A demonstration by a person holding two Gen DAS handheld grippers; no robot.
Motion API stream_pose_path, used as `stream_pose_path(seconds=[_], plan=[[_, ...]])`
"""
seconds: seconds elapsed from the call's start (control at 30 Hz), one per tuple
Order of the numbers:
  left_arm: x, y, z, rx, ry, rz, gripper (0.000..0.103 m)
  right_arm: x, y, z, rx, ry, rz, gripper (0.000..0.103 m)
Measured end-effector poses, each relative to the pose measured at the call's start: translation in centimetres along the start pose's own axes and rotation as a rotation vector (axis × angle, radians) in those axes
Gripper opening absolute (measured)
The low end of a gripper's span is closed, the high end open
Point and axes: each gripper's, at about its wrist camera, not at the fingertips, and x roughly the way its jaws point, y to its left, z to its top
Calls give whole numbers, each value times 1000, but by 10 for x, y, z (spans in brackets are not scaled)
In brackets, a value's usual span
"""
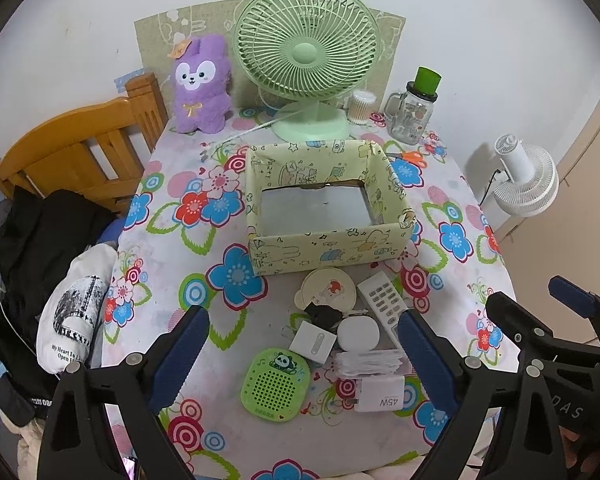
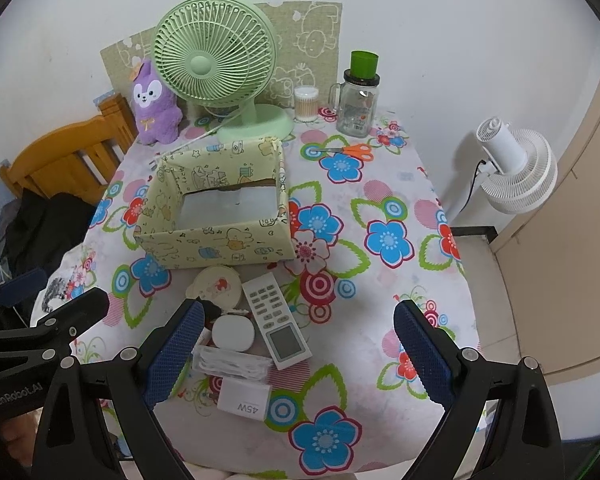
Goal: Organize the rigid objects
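A yellow patterned box [image 1: 328,248] [image 2: 220,242] stands open and empty mid-table. In front of it lies a cluster: a round cream lid [image 1: 329,290] [image 2: 218,286], a white remote [image 1: 382,296] [image 2: 276,320], a white oval case [image 1: 358,334] [image 2: 234,332], a white square adapter [image 1: 313,341], a green panda speaker [image 1: 276,384], a white 45W charger [image 1: 380,394] [image 2: 244,398], a clear packet [image 1: 368,362] [image 2: 232,364]. My left gripper [image 1: 304,360] is open above the cluster. My right gripper [image 2: 296,354] is open, hovering right of it.
A green fan [image 1: 306,56], a purple plush [image 1: 200,84], a cotton swab jar [image 1: 362,106], a glass mug jar [image 1: 414,114] and orange scissors [image 1: 412,158] stand behind the box. A wooden bed frame [image 1: 76,152] is left; a white fan [image 2: 516,168] is right.
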Motion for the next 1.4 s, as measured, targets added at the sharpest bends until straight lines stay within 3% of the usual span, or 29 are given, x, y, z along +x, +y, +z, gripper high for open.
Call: stream_pose_path(seconds=[1.4], plan=[[3,-3,0,80,-52,-22,95,10,8,4,-43,4,-3,95]])
